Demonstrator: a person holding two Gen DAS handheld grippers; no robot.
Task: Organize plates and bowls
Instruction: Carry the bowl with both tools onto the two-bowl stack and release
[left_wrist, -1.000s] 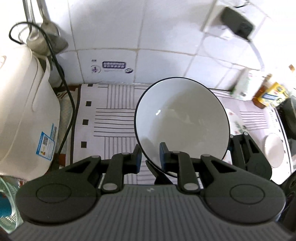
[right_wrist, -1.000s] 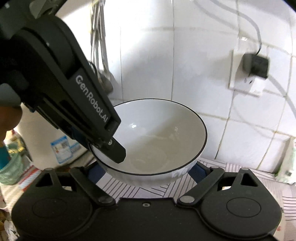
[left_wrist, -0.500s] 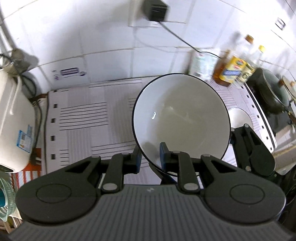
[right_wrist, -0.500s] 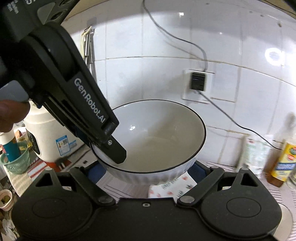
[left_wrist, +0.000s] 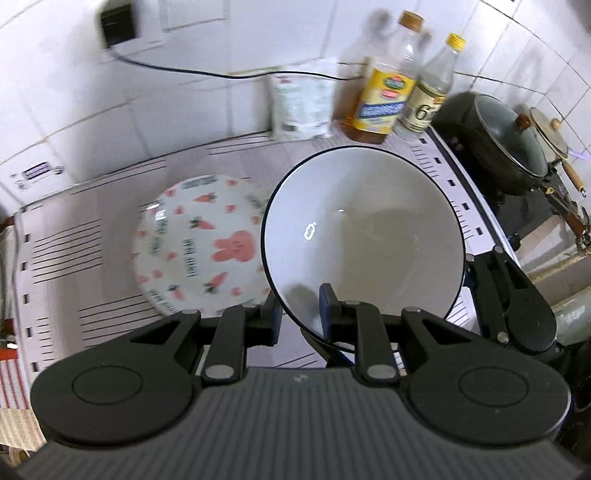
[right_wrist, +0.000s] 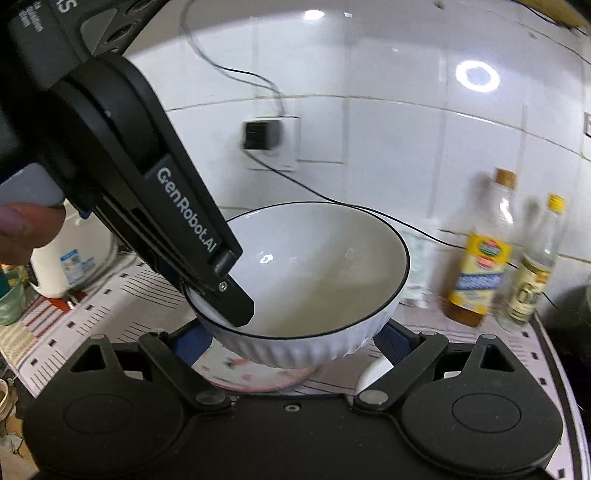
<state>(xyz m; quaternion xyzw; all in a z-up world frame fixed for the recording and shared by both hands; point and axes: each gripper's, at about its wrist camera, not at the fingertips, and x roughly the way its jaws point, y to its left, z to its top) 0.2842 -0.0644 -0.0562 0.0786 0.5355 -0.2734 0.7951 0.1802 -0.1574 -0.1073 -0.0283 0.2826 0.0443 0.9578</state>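
Note:
A white bowl with a thin black rim hangs above the counter, held from two sides. My left gripper is shut on its near rim, one finger inside the bowl and one outside. My right gripper stands wide, its blue pads pressed on the bowl's ribbed sides. A round plate printed with carrots and a pink rabbit lies on the striped mat, just left of and below the bowl. In the right wrist view the plate shows blurred under the bowl.
Two bottles and a white bag stand against the tiled wall. Dark pots sit on a stove at the right. A black plug with a cable is on the wall. A white rice cooker stands far left.
Both grippers have carried the bowl to the right along the counter, away from the rice cooker. The printed plate, bottles and pots have come into view.

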